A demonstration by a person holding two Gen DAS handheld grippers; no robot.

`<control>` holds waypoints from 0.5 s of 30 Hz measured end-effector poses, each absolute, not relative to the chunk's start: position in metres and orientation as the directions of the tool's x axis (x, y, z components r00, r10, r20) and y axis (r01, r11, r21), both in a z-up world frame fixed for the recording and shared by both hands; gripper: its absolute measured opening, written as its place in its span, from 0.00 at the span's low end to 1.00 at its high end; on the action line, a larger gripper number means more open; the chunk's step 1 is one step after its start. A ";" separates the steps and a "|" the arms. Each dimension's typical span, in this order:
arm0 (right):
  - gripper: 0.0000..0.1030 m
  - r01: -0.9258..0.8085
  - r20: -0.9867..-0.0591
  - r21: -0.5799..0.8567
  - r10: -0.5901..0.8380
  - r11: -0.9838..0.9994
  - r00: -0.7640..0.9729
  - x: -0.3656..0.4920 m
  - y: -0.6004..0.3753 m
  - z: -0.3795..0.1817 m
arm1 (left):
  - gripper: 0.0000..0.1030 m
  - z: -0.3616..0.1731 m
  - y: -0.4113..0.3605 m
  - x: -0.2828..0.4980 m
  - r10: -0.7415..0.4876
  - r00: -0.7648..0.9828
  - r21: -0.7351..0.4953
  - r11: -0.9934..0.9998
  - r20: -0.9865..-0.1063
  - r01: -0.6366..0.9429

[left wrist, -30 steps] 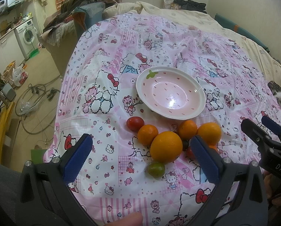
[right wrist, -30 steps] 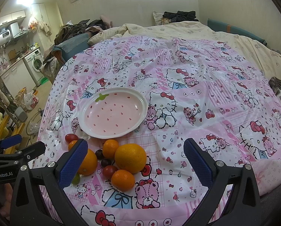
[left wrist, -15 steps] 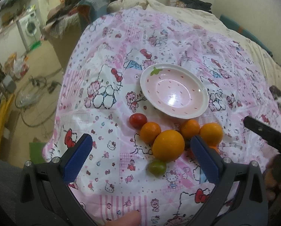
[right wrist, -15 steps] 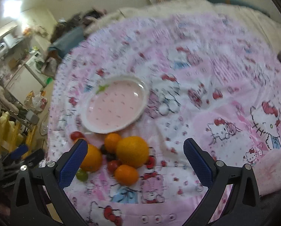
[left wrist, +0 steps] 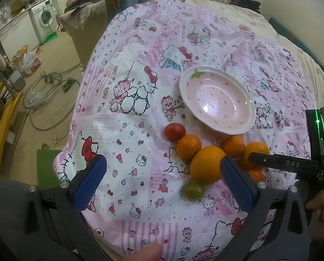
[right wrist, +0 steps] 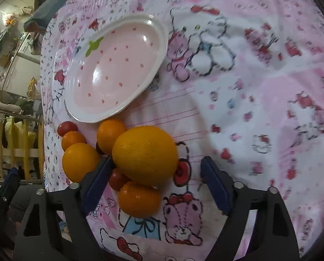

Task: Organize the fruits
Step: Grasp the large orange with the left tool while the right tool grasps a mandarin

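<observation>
Pink bowl (right wrist: 116, 69): strawberry-patterned, bare, upper left of right wrist frame, on Hello Kitty cloth (right wrist: 259, 100).
Fruits: large orange (right wrist: 145, 154) among tangerines and red tomatoes just below bowl.
Right gripper (right wrist: 155, 174): wide, straddling large orange.
Left gripper (left wrist: 163, 174): wide, lower frame, holding nothing.

Glossy glazed ceramic plate (right wrist: 116, 69), soft printed cloth bedcover (left wrist: 122, 134) slightly creased, dimpled matt peel on large orange (right wrist: 145, 154), smooth shiny skin on red tomato (left wrist: 174, 131), ribbed blue rubbery pads (left wrist: 90, 182), matt black plastic frames.
</observation>
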State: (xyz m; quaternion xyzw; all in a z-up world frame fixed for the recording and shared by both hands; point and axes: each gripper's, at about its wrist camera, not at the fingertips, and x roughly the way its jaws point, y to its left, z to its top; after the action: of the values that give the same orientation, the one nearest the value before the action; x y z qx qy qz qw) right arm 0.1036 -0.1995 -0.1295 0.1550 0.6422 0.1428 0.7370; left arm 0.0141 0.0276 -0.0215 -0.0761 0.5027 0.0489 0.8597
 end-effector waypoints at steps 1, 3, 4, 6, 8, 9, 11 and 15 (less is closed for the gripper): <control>0.78 -0.015 -0.903 0.409 0.407 0.912 0.136 0.105 -0.199 -0.130 | 1.00 -0.023 0.027 0.015 0.008 0.484 -0.080 0.984 -0.875 -0.161; 0.69 -0.030 -0.898 0.418 0.418 0.908 0.137 0.106 -0.195 -0.129 | 1.00 -0.025 0.026 0.016 0.014 0.475 -0.071 0.984 -0.880 -0.161; 0.62 -0.040 -0.890 0.434 0.435 0.900 0.135 0.106 -0.195 -0.128 | 1.00 -0.026 0.026 0.016 0.016 0.471 -0.068 0.985 -0.882 -0.160; 0.61 -0.057 -0.892 0.425 0.429 0.903 0.145 0.106 -0.190 -0.127 | 1.00 -0.029 0.025 0.017 0.014 0.460 -0.066 0.985 -0.888 -0.158; 0.59 -0.067 -0.889 0.426 0.431 0.902 0.154 0.104 -0.191 -0.125 | 1.00 -0.032 0.024 0.018 0.009 0.447 -0.068 0.986 -0.895 -0.155; 0.59 -0.067 -0.885 0.432 0.437 0.900 0.161 0.103 -0.193 -0.123 | 1.00 -0.034 0.024 0.018 0.007 0.439 -0.067 0.986 -0.899 -0.152; 0.59 -0.068 -0.877 0.440 0.445 0.895 0.180 0.101 -0.198 -0.118 | 1.00 -0.038 0.023 0.019 0.012 0.421 -0.055 0.988 -0.907 -0.146; 0.59 -0.062 -0.856 0.454 0.455 0.889 0.246 0.095 -0.212 -0.101 | 1.00 -0.053 0.015 0.019 0.009 0.359 -0.033 0.993 -0.933 -0.111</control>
State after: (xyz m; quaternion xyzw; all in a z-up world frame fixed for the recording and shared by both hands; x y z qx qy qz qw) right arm 0.0948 -0.2123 -0.1008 0.1661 0.5909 0.1675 0.7715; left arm 0.0193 0.0153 -0.0530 -0.0450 0.5651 0.0365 0.8230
